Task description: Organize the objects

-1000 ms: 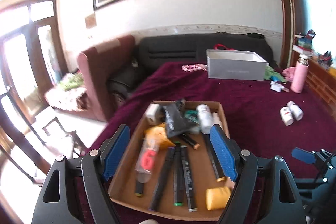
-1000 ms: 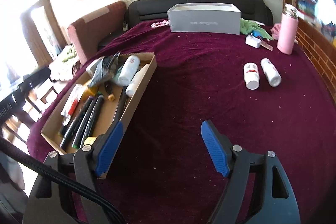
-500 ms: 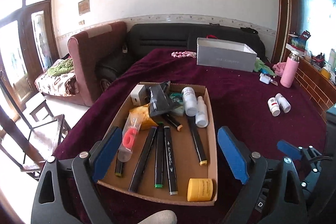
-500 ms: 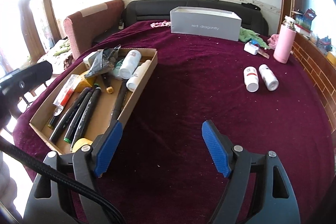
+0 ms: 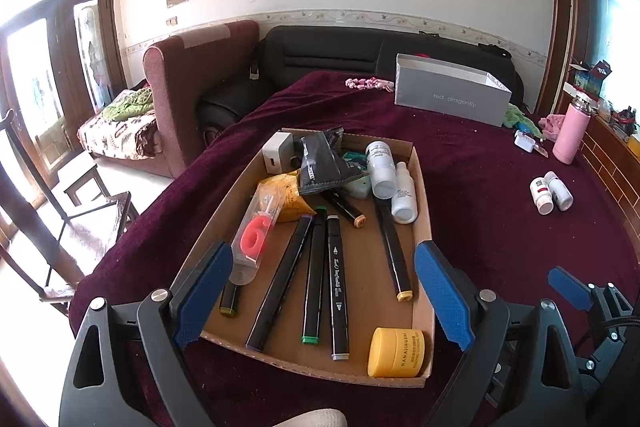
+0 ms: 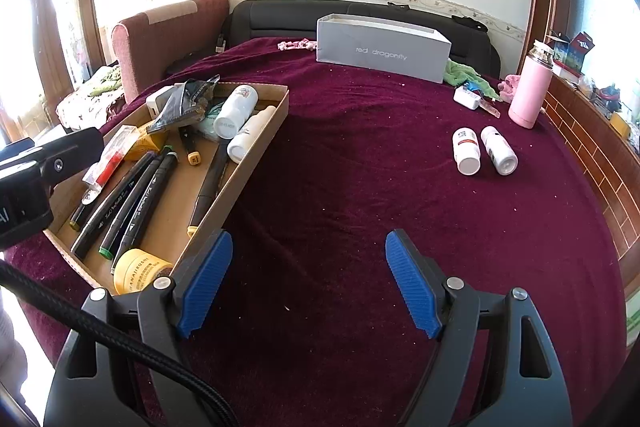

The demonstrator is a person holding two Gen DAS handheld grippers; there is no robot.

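A cardboard tray (image 5: pixel 421 163) on the maroon cloth holds several black markers (image 5: pixel 336 287), a yellow jar (image 5: pixel 396 353), two white bottles (image 5: pixel 382 169), a red number candle in a packet (image 5: pixel 254 239) and a black pouch (image 5: pixel 320 163). My left gripper (image 5: pixel 322 259) hangs open above the tray's near end, touching nothing. Over bare cloth to the right of the tray (image 6: pixel 256 151), my right gripper (image 6: pixel 309 243) is open and empty. Two more white bottles (image 6: pixel 484 151) lie side by side on the cloth, far right of the tray.
A grey open box (image 6: pixel 380 47) stands at the back of the cloth, with a pink flask (image 6: pixel 528 95), a green cloth and small items at the back right. A brick-patterned ledge (image 6: pixel 600 163) runs along the right. Chairs stand off the left edge.
The left gripper's jaws have spread wider, and its view has rolled level and dropped toward the tray. The right gripper's view has rolled slightly and shifted a little.
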